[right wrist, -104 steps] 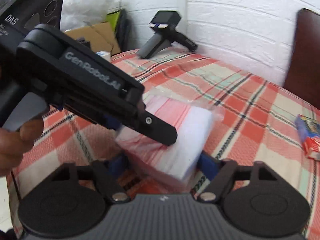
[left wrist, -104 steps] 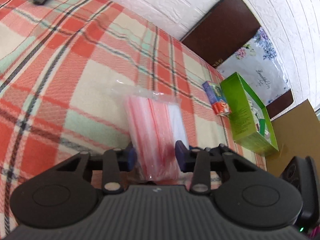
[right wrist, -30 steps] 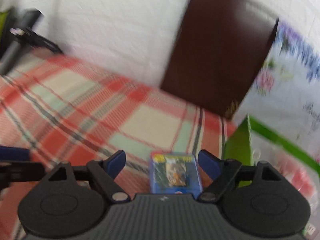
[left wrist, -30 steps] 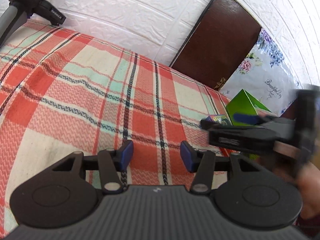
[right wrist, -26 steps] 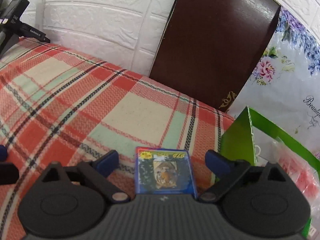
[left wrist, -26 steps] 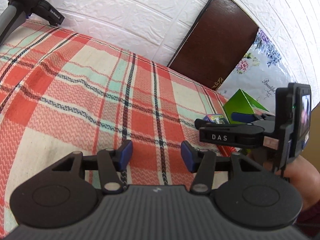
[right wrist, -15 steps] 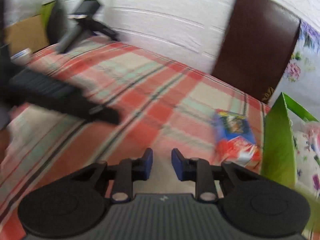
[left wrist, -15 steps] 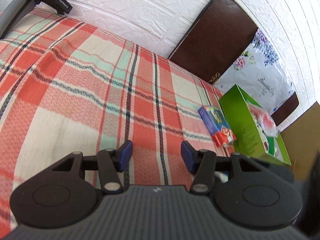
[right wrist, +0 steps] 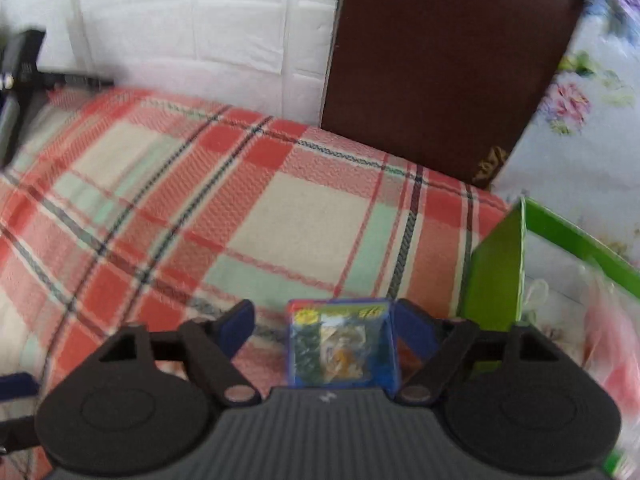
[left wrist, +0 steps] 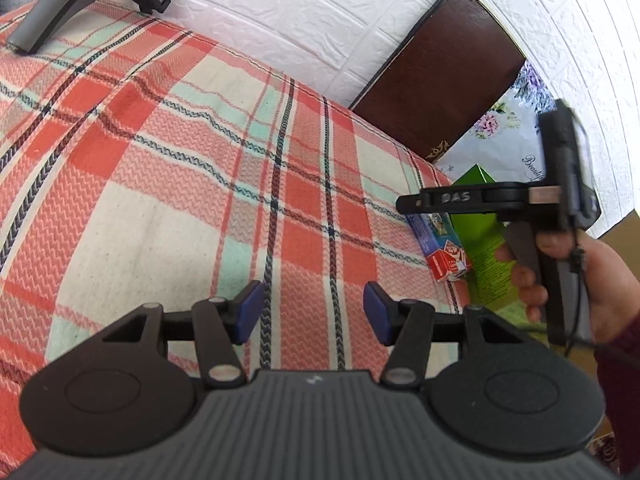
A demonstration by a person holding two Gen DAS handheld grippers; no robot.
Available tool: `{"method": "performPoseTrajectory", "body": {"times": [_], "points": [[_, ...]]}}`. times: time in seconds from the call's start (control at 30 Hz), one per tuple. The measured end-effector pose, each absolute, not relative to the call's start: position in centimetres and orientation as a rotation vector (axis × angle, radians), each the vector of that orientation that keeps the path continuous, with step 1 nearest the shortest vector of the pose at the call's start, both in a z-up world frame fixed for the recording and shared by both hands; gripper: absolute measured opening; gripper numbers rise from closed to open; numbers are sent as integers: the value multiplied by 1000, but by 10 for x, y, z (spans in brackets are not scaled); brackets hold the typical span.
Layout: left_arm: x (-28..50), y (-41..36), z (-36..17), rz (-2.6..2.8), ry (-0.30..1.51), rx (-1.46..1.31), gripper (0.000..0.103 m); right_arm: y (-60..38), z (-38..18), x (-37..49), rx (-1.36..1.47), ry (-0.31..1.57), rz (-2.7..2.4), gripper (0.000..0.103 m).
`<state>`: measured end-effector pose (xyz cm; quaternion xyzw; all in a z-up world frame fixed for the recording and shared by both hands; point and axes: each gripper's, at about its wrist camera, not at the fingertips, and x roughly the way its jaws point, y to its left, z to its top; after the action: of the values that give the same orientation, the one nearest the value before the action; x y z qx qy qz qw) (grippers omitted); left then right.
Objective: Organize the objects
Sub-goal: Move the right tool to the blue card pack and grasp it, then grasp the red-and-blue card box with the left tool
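Green box (right wrist: 496, 268): already held a pink bag (right wrist: 612, 320) — that part looked done.
Blue carton (right wrist: 344, 340): lay on the cloth beside the box, unpacked.
Right gripper (right wrist: 324, 328): just reopened wide, carton between — ungripped.
Left gripper (left wrist: 310, 312): half-wide, empty.

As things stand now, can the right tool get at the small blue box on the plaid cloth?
Probably yes. The right tool is open and its jaws have just been opening; the small blue box lies between them, nothing on top. The green box stands beside, apart.
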<state>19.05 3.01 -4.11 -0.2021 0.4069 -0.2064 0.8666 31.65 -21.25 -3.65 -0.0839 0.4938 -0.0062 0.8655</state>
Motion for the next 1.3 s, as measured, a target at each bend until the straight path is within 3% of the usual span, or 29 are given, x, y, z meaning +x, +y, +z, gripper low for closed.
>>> {"method": "performPoseTrajectory", "body": {"times": [0.13, 0.2, 0.23, 0.6, 0.67, 0.7, 0.8, 1.03, 1.13, 1.17, 1.2, 1.3], "points": [[191, 29, -41, -435, 849, -423, 57, -206, -44, 313, -257, 1056, -7, 83], [191, 27, -40, -437, 850, -419, 57, -206, -45, 303, -269, 1041, 26, 65], [191, 27, -40, -440, 852, -421, 57, -208, -47, 303, -235, 1051, 45, 64], [174, 3, -33, -494, 912, -411, 55, -187, -56, 205, -92, 956, 185, 63], [169, 0, -32, -516, 917, -405, 55, -181, -58, 171, -100, 910, 215, 68], [166, 0, -32, -527, 922, -412, 56, -180, -59, 156, -97, 886, 231, 80], [155, -4, -32, -524, 938, -398, 57, -185, -58, 111, -56, 789, 226, 96], [155, -38, -35, -565, 1013, -412, 59, -197, -71, 97, -78, 715, 176, 96], [158, -55, -39, -556, 1029, -384, 57, -211, -74, 107, -13, 713, 189, 85], [158, -59, -41, -559, 1023, -375, 46, -211, -75, 105, -23, 702, 206, 63], [158, -64, -41, -562, 1031, -353, 38, -209, -73, 103, -36, 687, 223, 61], [152, -74, -27, -574, 1019, -295, 37, -208, -72, 92, -22, 659, 190, 61]]}}
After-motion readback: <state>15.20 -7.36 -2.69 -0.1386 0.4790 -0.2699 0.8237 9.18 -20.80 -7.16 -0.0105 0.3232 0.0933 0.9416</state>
